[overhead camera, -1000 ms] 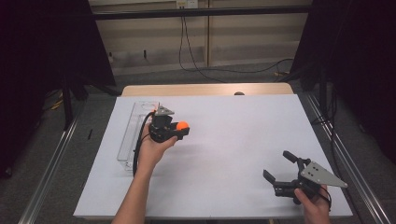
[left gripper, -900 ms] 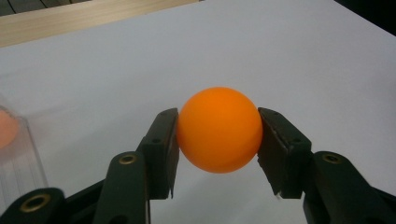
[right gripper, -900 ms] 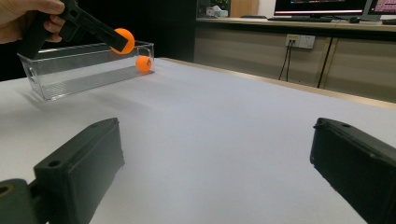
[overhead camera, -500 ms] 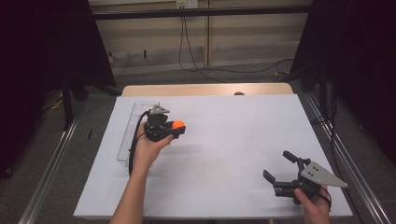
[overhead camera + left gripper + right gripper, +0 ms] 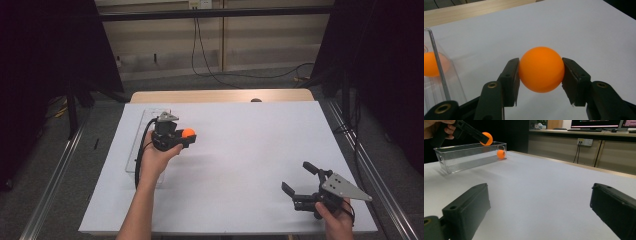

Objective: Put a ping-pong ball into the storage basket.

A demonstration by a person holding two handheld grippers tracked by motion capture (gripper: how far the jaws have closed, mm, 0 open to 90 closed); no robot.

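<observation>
left gripper (image 5: pixel 540 72): clamped on orange ball (image 5: pixel 541 69), pads on both sides
ball place: above white table (image 5: pixel 240 150), just beside clear bin (image 5: pixel 469 155)
bin: second ball (image 5: pixel 501 154), possibly touching far wall
right gripper (image 5: pixel 300 182): jaws wide, holding nothing

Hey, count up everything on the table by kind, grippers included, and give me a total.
Orange balls: 2, one held in the left gripper, one in the bin
Clear plastic bin: 1
Grippers: 2, left gripper, right gripper
Total: 5

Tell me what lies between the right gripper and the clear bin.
Nothing: in the right gripper view, bare white table runs from the right gripper to the clear bin.
</observation>
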